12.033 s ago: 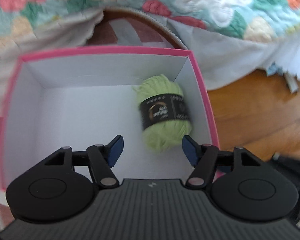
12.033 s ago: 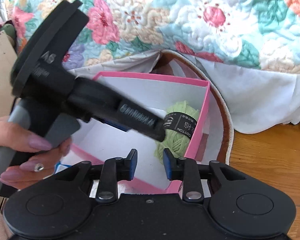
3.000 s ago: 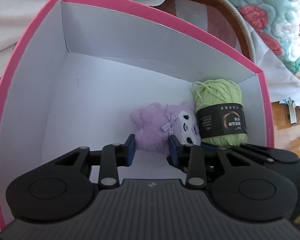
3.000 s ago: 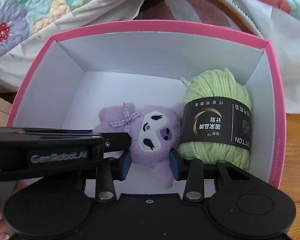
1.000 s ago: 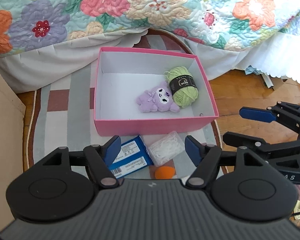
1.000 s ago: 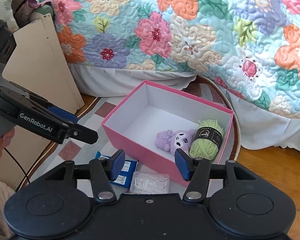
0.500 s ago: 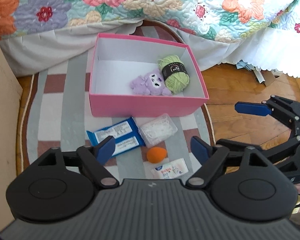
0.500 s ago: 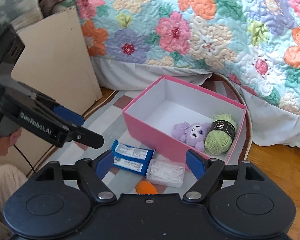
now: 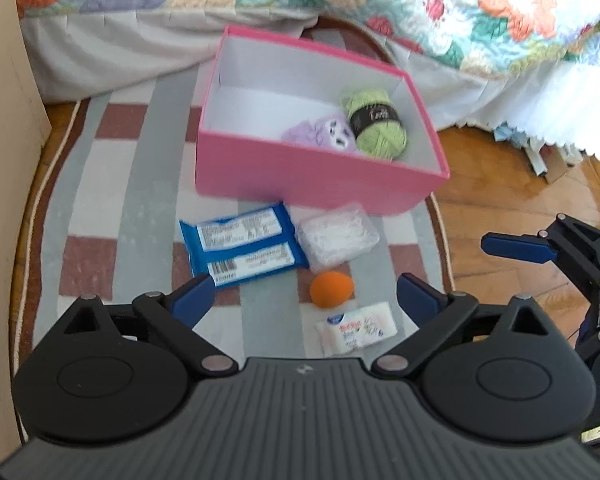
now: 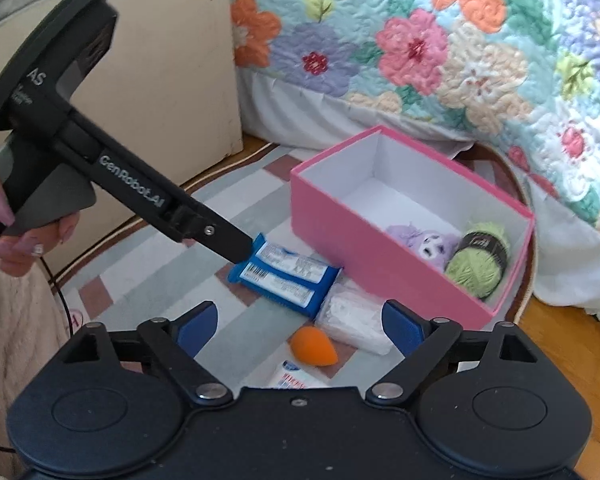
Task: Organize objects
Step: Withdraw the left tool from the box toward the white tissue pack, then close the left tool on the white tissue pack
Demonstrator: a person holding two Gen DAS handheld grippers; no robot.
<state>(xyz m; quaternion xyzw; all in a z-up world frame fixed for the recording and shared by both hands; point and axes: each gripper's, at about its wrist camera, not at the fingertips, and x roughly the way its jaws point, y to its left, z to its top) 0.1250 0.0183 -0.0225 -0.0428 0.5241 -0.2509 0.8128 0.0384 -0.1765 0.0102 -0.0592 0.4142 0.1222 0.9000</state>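
Now both my grippers have pulled back and up from the pink box (image 9: 320, 184), so the whole rug (image 9: 112, 200) is in view where a moment ago I was nose-down inside the box. My left gripper (image 9: 304, 294) and my right gripper (image 10: 300, 326) each stand wide apart and carry nothing. The purple plush (image 9: 324, 136) and the green yarn (image 9: 376, 128) lie side by side, touching, at the box's right end, so those two are stowed. Four things wait on the rug just before the box's near wall: the blue packet (image 9: 244, 246), the clear plastic case (image 9: 336, 236) just beside it, the orange sponge (image 9: 331, 288) and the small white sachet (image 9: 358, 330) nearest me. I judge one of these comes next.

Room: the box's left half is bare. The near wall stands high, so anything must be lifted over it. The beige panel (image 9: 4, 160) hems me in on the left; the bed quilt (image 10: 440, 40) overhangs behind.
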